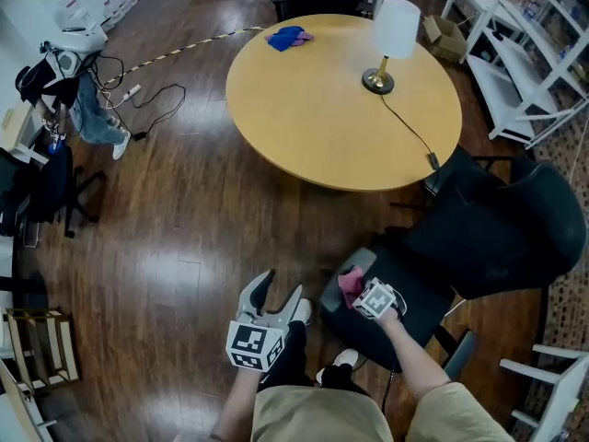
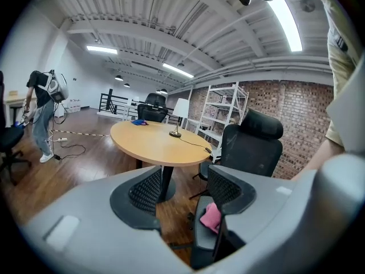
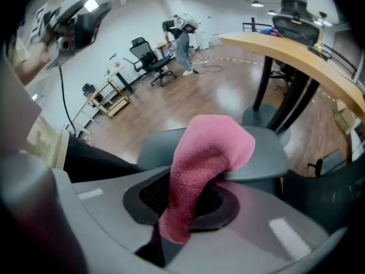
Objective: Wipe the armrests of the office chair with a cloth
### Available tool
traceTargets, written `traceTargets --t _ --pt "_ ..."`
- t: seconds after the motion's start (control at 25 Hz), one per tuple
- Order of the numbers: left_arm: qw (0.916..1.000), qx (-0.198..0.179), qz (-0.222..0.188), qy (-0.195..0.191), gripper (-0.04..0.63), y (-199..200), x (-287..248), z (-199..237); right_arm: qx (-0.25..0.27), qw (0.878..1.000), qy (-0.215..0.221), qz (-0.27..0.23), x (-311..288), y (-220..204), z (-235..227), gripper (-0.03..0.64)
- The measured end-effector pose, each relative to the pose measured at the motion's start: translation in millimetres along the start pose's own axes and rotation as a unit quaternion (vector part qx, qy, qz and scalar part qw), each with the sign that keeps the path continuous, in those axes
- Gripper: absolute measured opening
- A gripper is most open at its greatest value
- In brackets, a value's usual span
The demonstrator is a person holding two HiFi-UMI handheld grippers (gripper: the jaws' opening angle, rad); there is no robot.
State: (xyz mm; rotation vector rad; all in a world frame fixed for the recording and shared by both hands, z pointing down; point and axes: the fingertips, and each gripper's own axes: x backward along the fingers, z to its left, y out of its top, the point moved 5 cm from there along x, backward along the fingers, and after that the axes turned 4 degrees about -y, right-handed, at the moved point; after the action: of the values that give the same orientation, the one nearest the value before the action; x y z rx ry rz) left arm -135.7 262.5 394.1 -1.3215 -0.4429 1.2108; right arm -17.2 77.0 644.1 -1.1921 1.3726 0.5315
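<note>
**Cloth pinned to the near armrest**

Table (image 1: pixel 340 109), round and wooden, fills the top of the head view, with a lamp (image 1: pixel 391 40) and a blue rag (image 1: pixel 287 37) on it. Lower right stands the black chair (image 1: pixel 497 238), seat toward the person. Its grey near armrest (image 1: pixel 364 261) lies close in front of the person, on their right. Its long axis runs diagonally away from them toward the table. What looks like the other armrest (image 1: pixel 460 350) sits at the chair's far side, lower right, well apart from both hands.

The right gripper (image 1: pixel 362 293) points steeply down onto the near armrest and is clenched on the pink cloth (image 3: pixel 205 158). Its own view shows the cloth pinched between the jaws, the free end folded over the pad. The cloth touches the pad about midway along it. The left gripper (image 1: pixel 282 288) hangs left of the chair over the floor, jaws spread, nothing between them.

Judged from this, wiping of the near armrest is in hand. The stroke that counts runs along the pad's length, toward the table or back toward the person. The right hand is the nearer and is on the pad; the left is beside the chair, not touching it. The other armrest would call for a reach across the seat.
</note>
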Motion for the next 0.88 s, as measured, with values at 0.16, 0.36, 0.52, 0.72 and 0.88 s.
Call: traceTargets --t 0.16,0.36,0.52,0.72,0.88 --pt "1.0000 0.003 0.000 -0.001 0.245 -1 -1 -2 0.043 0.999 0.023 -0.002 -15 3 63 0.069" --pt "1.0000 0.008 0.002 0.003 0.244 -7 -2 -1 0.055 0.997 0.051 0.006 -17 10 92 0.069" --pt "0.9999 0.010 0.003 -0.004 0.244 -4 -2 -3 0.000 0.998 0.054 -0.040 -11 11 72 0.069" --pt "1.0000 0.007 0.006 -0.001 0.244 -4 2 -3 -0.153 0.975 -0.112 -0.120 30 2 -60 0.069" --pt "0.9998 0.006 0.018 0.003 0.244 -11 8 0 -0.167 0.972 -0.155 -0.064 36 -13 -121 0.071"
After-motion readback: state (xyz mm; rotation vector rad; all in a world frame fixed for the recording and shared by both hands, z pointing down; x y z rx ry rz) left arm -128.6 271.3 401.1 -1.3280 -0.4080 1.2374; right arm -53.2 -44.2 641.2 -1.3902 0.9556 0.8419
